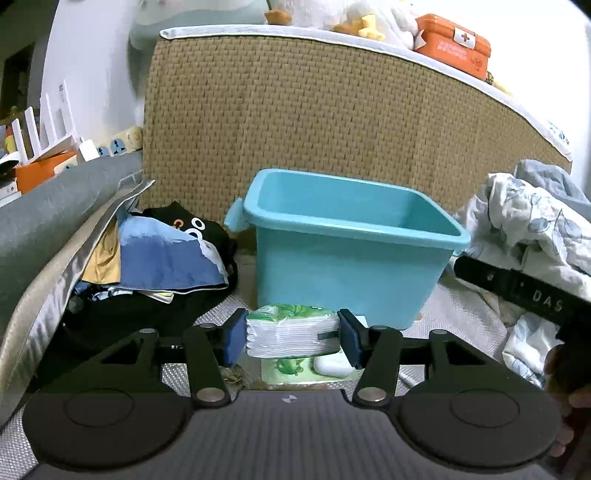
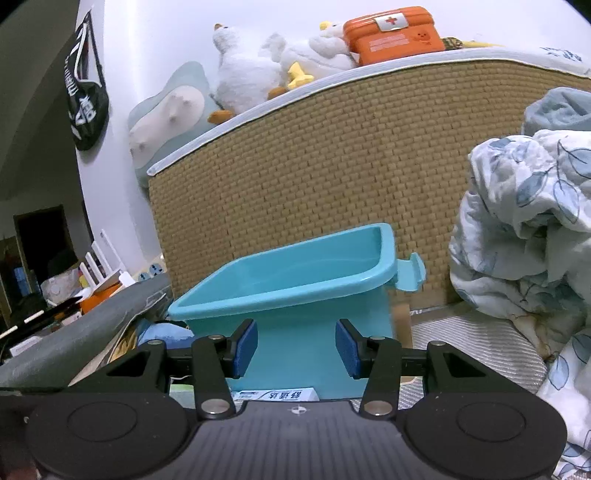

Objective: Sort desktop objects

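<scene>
The tissue pack (image 1: 291, 330) lies level, its long axis running crosswise from one pad to the other, its sheet edges facing the camera and its green-printed top face up. The left gripper (image 1: 291, 338) is clamped on it, both blue pads pressing the pack's short ends, and the pack hangs clear of the surface, in front of and below the rim of the teal bin (image 1: 354, 251). Beneath it lie a second green-printed pack (image 1: 291, 371) and a small white case (image 1: 332, 365) resting on that pack. The right gripper (image 2: 295, 347) stands part open with nothing between its pads; the teal bin's wall shows through the gap. Below it a white box (image 2: 275, 395) bears blue Chinese characters, seen upside down. Legible marks: "DAS" on the black gripper finger (image 1: 524, 291) at the right edge of the left wrist view; a red cross on the orange first-aid tin (image 2: 393, 35) on top of the woven headboard (image 2: 314, 177).
</scene>
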Tool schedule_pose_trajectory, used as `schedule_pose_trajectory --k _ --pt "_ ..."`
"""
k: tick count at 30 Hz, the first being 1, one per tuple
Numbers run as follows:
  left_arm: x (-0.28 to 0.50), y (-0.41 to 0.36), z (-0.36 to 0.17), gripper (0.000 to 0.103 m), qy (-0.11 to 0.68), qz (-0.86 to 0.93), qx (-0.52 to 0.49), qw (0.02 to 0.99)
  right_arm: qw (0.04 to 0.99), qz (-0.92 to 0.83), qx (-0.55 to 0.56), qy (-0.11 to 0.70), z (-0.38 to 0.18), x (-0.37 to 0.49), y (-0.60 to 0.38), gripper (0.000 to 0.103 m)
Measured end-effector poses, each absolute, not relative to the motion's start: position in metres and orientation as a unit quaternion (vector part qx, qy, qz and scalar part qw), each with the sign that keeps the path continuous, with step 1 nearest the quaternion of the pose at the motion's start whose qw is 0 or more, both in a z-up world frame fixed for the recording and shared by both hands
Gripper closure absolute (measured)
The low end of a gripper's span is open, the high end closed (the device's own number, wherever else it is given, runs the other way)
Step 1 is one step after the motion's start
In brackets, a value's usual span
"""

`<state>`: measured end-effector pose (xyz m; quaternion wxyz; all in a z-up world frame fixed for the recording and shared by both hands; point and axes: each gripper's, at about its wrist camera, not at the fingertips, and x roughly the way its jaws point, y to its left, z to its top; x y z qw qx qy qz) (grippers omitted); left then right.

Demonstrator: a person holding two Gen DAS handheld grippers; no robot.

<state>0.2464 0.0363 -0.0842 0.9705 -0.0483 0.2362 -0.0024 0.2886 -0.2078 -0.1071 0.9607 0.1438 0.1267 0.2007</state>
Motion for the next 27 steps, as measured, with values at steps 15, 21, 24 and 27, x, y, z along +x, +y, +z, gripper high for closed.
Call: schedule_pose_trajectory --k 15,21,24,27 --pt "0.261 0.011 -0.017 0.047 0.18 0.001 0.009 0.984 0.961 0.174 0.172 0.127 -0.104 0.293 -0.226 0.052" --pt "0.277 0.002 -0.007 0.047 0.186 -0.002 0.02 0.982 0.96 0.174 0.173 0.134 -0.104 0.294 -0.228 0.052" --pt "0.283 0.001 -0.005 0.047 0.189 -0.003 0.012 0.982 0.96 0.175 0.175 0.131 -0.102 0.293 -0.229 0.052" --pt "0.29 0.001 -0.006 0.047 0.198 -0.008 0.005 0.98 0.96 0.174 0.176 0.13 -0.101 0.293 -0.23 0.052"
